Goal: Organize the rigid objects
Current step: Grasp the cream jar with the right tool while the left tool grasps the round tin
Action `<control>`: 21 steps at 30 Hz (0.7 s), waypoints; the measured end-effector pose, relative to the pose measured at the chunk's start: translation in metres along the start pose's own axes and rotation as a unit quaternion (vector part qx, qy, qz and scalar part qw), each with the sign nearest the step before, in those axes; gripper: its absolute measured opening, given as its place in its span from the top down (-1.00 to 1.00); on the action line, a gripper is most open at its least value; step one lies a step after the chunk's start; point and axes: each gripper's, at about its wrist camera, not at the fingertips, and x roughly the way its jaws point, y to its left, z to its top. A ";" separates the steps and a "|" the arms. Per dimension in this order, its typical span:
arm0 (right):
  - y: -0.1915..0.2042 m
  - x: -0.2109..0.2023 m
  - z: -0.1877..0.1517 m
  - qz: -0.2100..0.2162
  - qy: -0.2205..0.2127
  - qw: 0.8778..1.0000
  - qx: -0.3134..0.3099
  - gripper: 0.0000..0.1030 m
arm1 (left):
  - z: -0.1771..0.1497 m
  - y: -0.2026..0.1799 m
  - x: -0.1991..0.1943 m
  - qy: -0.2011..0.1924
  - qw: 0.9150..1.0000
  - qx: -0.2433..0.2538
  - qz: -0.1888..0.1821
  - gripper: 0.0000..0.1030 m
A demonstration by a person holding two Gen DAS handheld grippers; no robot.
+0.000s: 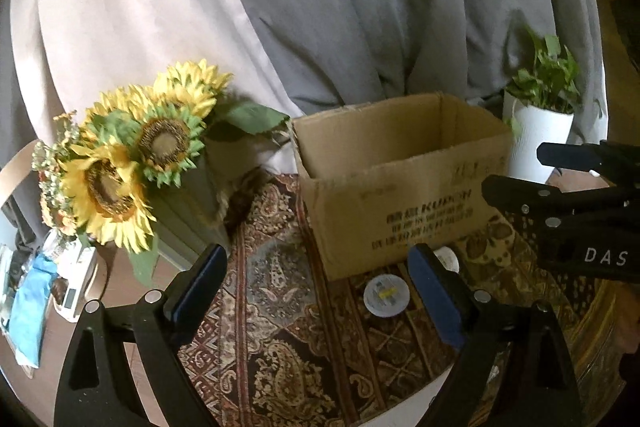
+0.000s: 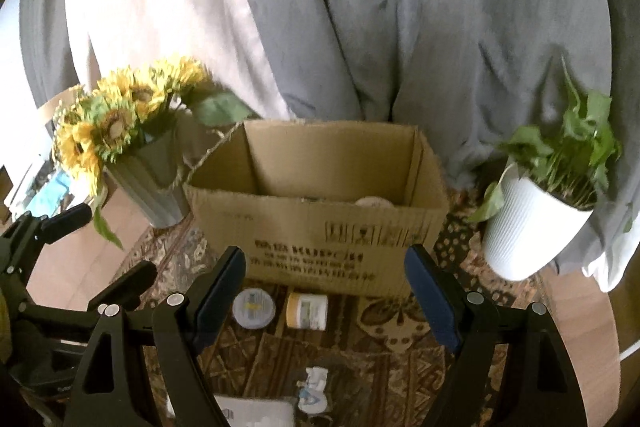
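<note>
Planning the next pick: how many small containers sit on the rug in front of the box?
2: round clear-lidded container on the left, yellow-capped jar lying beside it. More may be hidden inside the cardboard box.

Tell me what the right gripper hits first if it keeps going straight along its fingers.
Probably the small jar lying on its side on the patterned rug, just before the cardboard box. The right gripper is open and empty; depth is uncertain, so it might reach the box front instead.

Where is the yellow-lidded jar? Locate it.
In the right wrist view, the jar lies on its side on the rug, just in front of the box, right of the round tub.
</note>
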 end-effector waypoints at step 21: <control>0.005 0.053 -0.038 0.011 0.059 0.998 -0.018 -0.60 | -0.041 -0.022 0.046 0.011 0.994 0.094 -0.057 -0.81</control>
